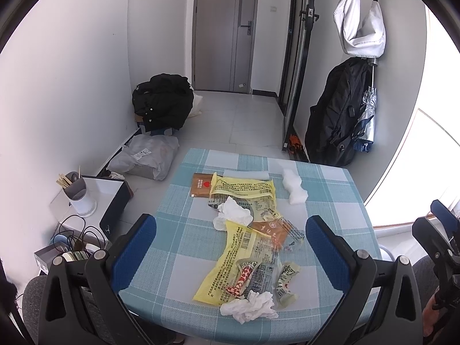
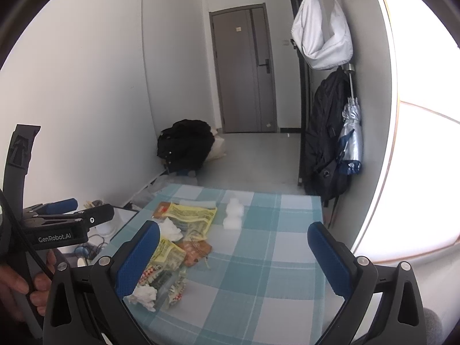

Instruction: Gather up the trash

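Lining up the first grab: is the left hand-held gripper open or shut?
Open. The left hand-held gripper has its blue pads spread wide above the trash pile, holding nothing.

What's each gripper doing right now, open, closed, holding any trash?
Left gripper: open, holding nothing, above the trash pile.
Right gripper: open, holding nothing, over the checkered table.
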